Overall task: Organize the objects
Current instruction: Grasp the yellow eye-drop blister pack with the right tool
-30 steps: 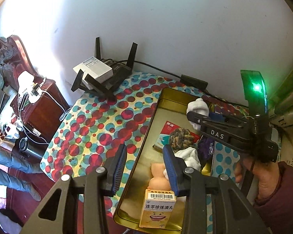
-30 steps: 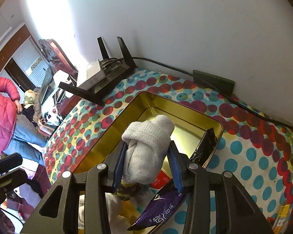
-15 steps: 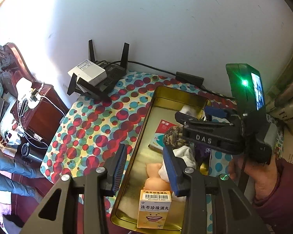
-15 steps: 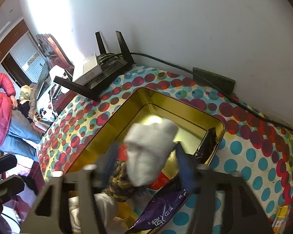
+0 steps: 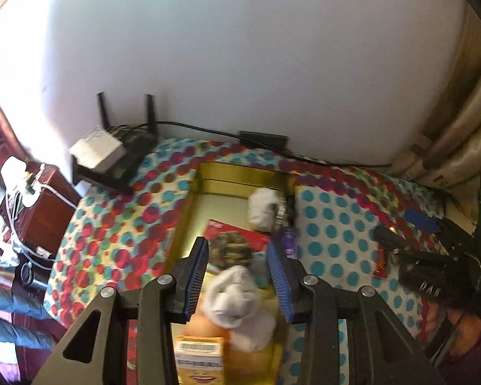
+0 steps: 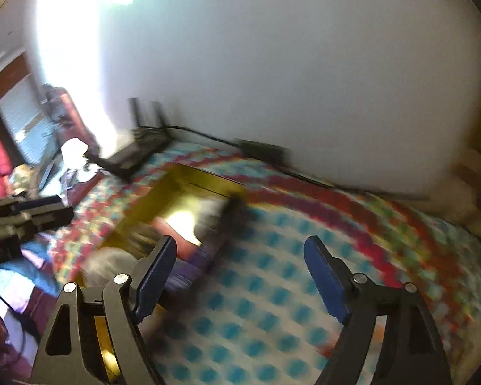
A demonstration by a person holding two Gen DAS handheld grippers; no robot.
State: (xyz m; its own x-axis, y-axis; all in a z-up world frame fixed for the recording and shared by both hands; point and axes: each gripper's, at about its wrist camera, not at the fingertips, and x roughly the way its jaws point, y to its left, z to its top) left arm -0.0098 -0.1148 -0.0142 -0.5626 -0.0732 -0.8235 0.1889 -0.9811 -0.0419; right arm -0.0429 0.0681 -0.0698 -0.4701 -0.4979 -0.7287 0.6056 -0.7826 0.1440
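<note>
White rolled socks that were held between the right gripper's fingers one second back are now let go and are seen lying in the gold tin, at its far end by the right wall. The right gripper has been pulled away to the right, and its blue fingers are spread wide over the dotted cloth with nothing between them. That view is very blurred.

The left gripper is held over the near end of the tin. Its blue pads are spread apart too, and nothing is gripped by them. Below them a second white sock bundle is seen in the tin. Whether it is touched by the pads cannot be told, but a gap shows on both sides.

More things are packed in the tin. A red box lies flat on the bottom, and a brown rope ball rests on it. Peach round things sit by the near end, just behind a yellow box with a smiling face on it. A purple packet leans at the right wall of the tin.

On the cloth to the right of the tin, a small red-orange bar lies near the right gripper. A black router with a white box on top stands by the wall, left of the tin. A black cable is run along the wall behind it.
</note>
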